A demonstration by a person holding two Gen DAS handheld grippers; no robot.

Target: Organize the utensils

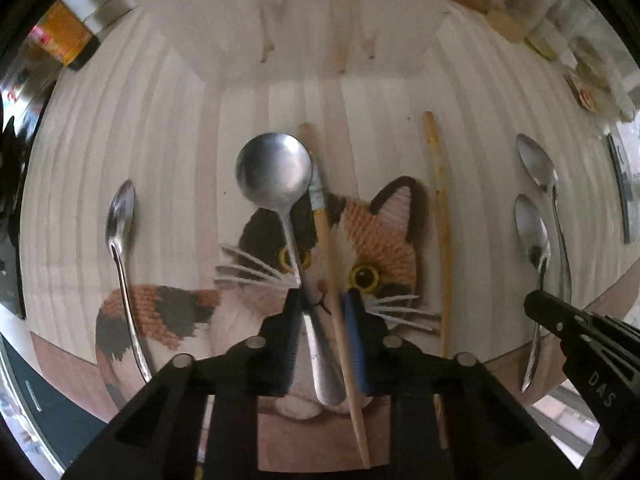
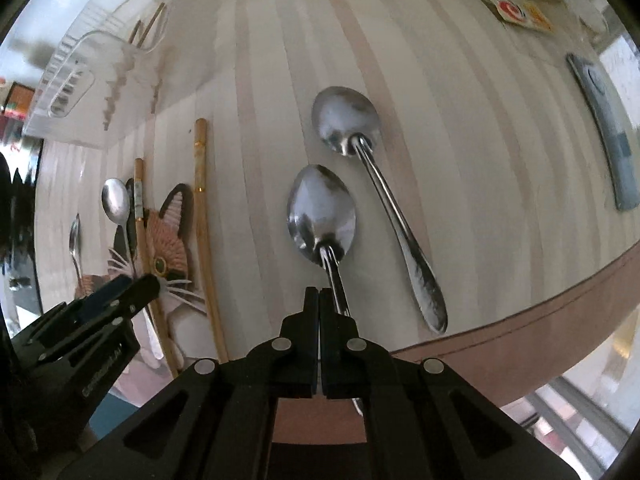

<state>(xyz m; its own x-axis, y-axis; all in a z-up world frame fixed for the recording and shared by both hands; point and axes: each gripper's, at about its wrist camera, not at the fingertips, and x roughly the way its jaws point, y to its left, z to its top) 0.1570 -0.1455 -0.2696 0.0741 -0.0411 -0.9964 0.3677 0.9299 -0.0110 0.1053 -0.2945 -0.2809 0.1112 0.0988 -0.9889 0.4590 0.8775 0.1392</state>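
Observation:
My left gripper (image 1: 326, 300) is open above the cat-shaped mat (image 1: 376, 248). Between its fingers lie a round-bowled spoon (image 1: 276, 176) and a wooden chopstick (image 1: 332, 264). A second chopstick (image 1: 438, 216) lies to the right, an oval spoon (image 1: 120, 216) to the left. My right gripper (image 2: 319, 294) is shut, its tips just left of the handle of the near oval spoon (image 2: 322, 212); I cannot tell if they touch it. A second oval spoon (image 2: 348, 120) lies beside it. Both also show at the right of the left wrist view, the far one (image 1: 536, 164) and the near one (image 1: 532, 228).
A clear plastic utensil rack (image 2: 76, 76) holding chopsticks stands at the back. A grey flat device (image 2: 608, 132) lies at the far right. Packets and jars (image 1: 508, 20) crowd the back edge. The round table's edge (image 2: 520, 320) curves close on the right.

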